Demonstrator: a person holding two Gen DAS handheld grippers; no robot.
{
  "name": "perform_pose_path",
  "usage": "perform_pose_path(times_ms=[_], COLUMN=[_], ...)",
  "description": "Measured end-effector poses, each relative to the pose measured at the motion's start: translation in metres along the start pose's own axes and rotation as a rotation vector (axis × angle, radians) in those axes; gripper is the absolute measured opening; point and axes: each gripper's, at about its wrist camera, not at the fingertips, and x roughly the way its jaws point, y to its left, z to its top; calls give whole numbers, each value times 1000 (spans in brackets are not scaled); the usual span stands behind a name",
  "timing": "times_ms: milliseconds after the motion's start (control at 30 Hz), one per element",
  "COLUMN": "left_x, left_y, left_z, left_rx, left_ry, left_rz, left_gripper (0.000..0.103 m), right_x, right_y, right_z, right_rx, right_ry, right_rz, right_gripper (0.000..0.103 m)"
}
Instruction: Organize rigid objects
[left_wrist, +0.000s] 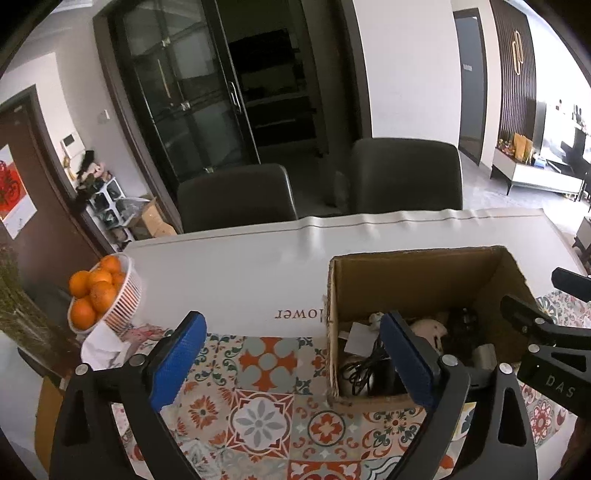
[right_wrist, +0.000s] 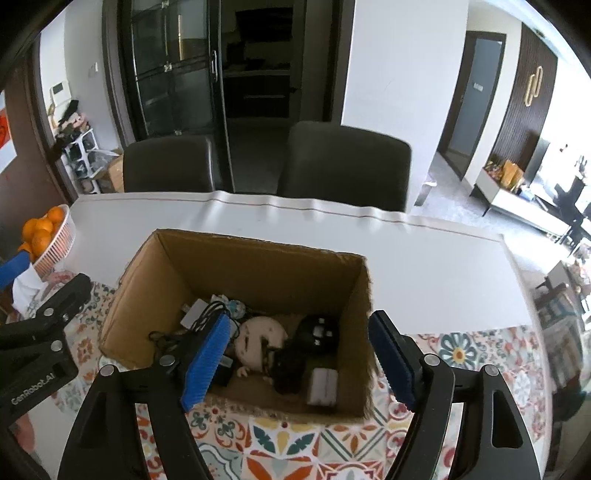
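Cardboard box (right_wrist: 258, 266) contents partly behind right hand-held gripper (right_wrist: 299, 354).

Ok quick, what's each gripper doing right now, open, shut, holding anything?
Left gripper: open, holding nothing.
Right gripper: open, empty, over the brown cardboard box.

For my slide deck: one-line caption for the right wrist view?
Open right gripper above a brown cardboard box holding a doll head, cables and small gadgets.

Home dining room – table (left_wrist: 258, 266), chairs (left_wrist: 236, 195), orange basket (left_wrist: 122, 299), glass cabinet (left_wrist: 177, 92)
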Motion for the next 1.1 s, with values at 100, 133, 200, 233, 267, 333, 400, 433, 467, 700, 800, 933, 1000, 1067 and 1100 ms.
perform_pose_path(times_ms=[100,133,200,233,267,333,400,433,467,700,800,933,1000,1067,1100], left_x=[-19,-26,-41,-48,-55,-70,-87,-93,-104,-159,-179,-194,-200,-205,-207], left_y=[4,5,8,10,11,14,17,17,19,24,24,24,24,24,23], left_z=[-4,-6,-10,-12,-15,-19,-25,-27,-30,-44,-52,-62,-68,-73,-76], left_rx=[-10,-13,-25,-31,-36,-47,-52,-50,-55,-71,-74,-83,-88,-91,-90], left_ry=[-33,-44,-61,-67,-73,-92,-111,-118,-135,-243,-278,-290,-286,-284,-283], left_rz=[0,-3,-14,-16,-16,-18,-19,-22,-20,21,50,36,12,5,3], left_gripper=[102,103,103,103,103,103,103,103,103,103,103,103,103,103,103], right_x=[-21,-31,-46,-55,-66,-84,-103,-110,-117,-162,-177,-192,-198,-204,-207], right_y=[-2,-2,-3,-4,-3,-3,-2,-1,-1,-2,-6,-9,-11,-12,-12], right_z=[-5,-8,-11,-13,-16,-20,-26,-28,-32,-53,-61,-74,-80,-87,-90], right_rx=[18,23,28,29,30,31,31,30,30,31,49,65,69,67,62], right_ry=[-31,-45,-69,-86,-106,-138,-172,-185,-197,-270,-298,-314,-318,-324,-328], right_rz=[-15,-20,-30,-39,-54,-73,-88,-88,-84,-68,-68,-45,-38,-37,-38], right_gripper=[82,84,86,87,89,93,93,94,94,95,95,96,96,96,96])
